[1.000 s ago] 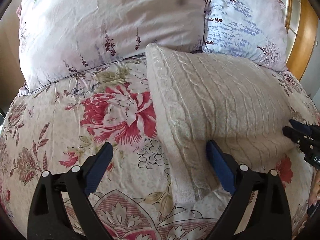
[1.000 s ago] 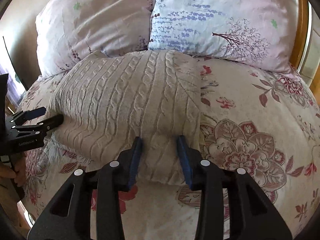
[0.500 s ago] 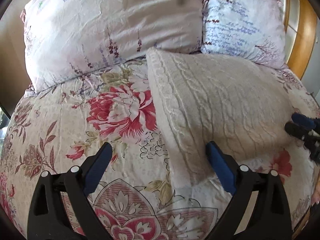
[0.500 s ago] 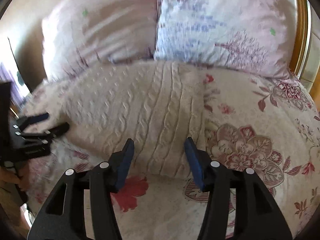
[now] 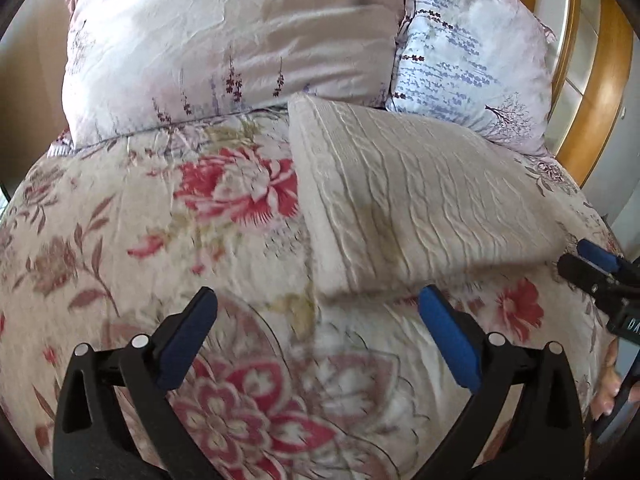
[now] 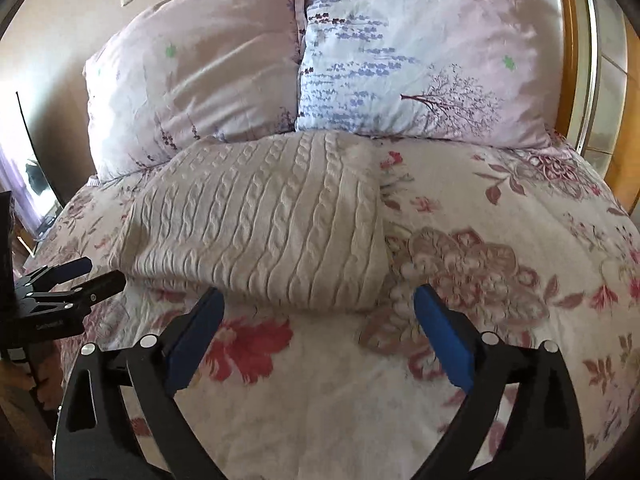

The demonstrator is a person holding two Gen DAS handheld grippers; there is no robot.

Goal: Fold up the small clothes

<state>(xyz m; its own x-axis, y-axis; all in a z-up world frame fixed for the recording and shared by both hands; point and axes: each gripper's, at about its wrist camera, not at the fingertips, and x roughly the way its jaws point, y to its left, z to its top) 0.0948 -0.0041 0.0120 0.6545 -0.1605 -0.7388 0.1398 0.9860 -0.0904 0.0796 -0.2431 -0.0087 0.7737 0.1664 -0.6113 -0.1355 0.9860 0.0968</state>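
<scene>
Sweater (image 6: 260,220), apparently folded, lies free on the bedspread (image 6: 500,340); both tools are opening, nothing between them.

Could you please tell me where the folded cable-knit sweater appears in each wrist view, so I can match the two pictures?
Left wrist view: the cable-knit sweater lies right of centre on the floral bedspread, running toward the right edge.
Right wrist view: the sweater lies left of centre, just beyond the fingers.
Shared landmark: the blue-printed pillow sits behind the sweater's far end in both views.
</scene>
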